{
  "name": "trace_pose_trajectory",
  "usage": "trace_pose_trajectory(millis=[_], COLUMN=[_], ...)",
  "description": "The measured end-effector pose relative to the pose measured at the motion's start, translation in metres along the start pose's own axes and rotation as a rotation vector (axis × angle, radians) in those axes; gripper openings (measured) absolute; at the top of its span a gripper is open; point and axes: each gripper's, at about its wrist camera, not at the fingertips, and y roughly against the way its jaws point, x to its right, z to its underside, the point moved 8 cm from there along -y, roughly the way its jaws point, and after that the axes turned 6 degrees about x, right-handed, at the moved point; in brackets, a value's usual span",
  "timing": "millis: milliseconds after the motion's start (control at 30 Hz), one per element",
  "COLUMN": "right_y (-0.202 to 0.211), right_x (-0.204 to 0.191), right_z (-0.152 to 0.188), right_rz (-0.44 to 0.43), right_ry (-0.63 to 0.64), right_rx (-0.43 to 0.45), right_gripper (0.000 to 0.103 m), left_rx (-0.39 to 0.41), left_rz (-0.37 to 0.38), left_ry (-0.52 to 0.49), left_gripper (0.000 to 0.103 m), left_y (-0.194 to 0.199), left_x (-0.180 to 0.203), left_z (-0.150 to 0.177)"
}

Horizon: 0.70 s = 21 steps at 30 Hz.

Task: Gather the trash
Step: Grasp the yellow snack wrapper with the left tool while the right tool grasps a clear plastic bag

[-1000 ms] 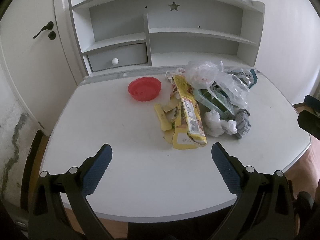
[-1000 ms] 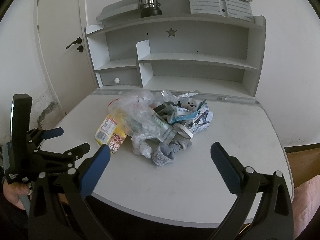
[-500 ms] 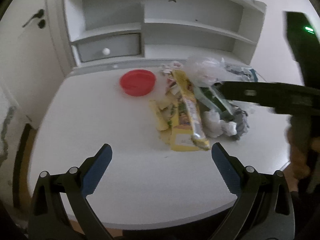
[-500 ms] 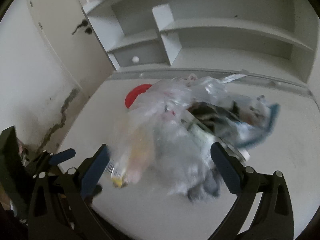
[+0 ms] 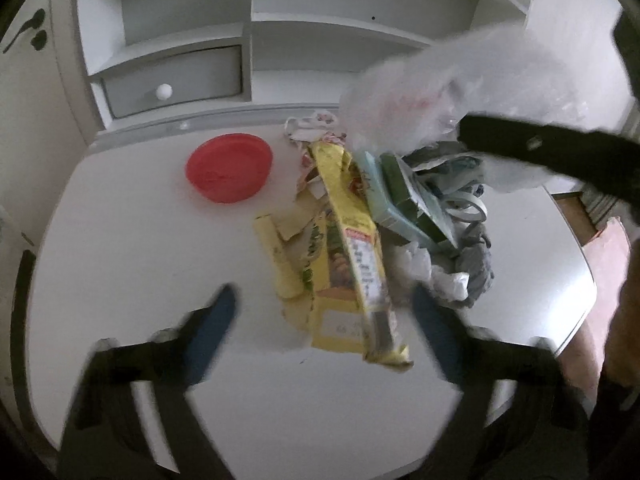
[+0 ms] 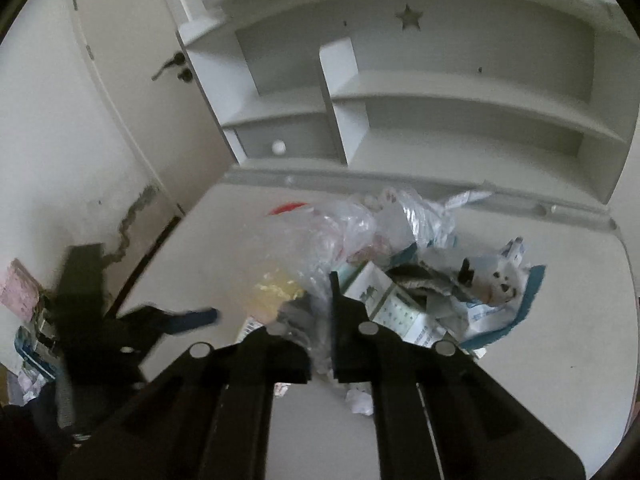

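ahead of the gripper stands a pale grey wooden shelf unit (image 6: 440, 92) with open compartments and a small star-shaped cutout (image 6: 408, 17) in its back panel; low on its left side sits a grey drawer with a round white knob (image 5: 164, 91). the unit rises from the far edge of a white rounded desk top (image 5: 132, 248). to the left a white door with a dark lever handle (image 6: 170, 65) is set in a white wall, and lower on that wall runs a dark ragged crack in the plaster (image 6: 130, 224). off the desk's right edge a strip of brown wooden floor (image 5: 576, 216) shows. the light is soft and dim
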Motion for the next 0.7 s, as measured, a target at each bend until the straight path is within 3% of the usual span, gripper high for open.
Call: trace_pose_trajectory(millis=[67, 100, 133, 367, 500, 700], right_y=[0.013, 0.019, 0.026, 0.081, 0.127, 0.218], right_x=[0.001, 0.002, 0.004, 0.021, 0.05, 0.117], right_z=[-0.005, -0.008, -0.013, -0.02, -0.012, 0.02], right_rz=[-0.004, 0.0, 0.001, 0.028, 0.081, 0.232], right_ry=[-0.003, -0.007, -0.009, -0.035, -0.081, -0.194], right_rx=[0.031, 0.047, 0.062, 0.168, 0.231, 0.34], right_gripper=[0.006, 0.006, 0.006, 0.006, 0.006, 0.006], left_rx=[-0.013, -0.017, -0.011, 0.138, 0.199, 0.209], left_rz=[0.038, 0.067, 0.072, 0.061, 0.081, 0.239], left_ry=[0.013, 0.019, 0.017, -0.015, -0.046, -0.187], left_gripper=[0.039, 0.016, 0.012, 0.011, 0.01, 0.01], left_y=[-0.003, -0.003, -0.001, 0.044, 0.068, 0.071], left_x=[0.003, 0.005, 0.005, 0.006, 0.022, 0.122], left_z=[-0.001, -0.003, -0.005, -0.043, -0.07, -0.075])
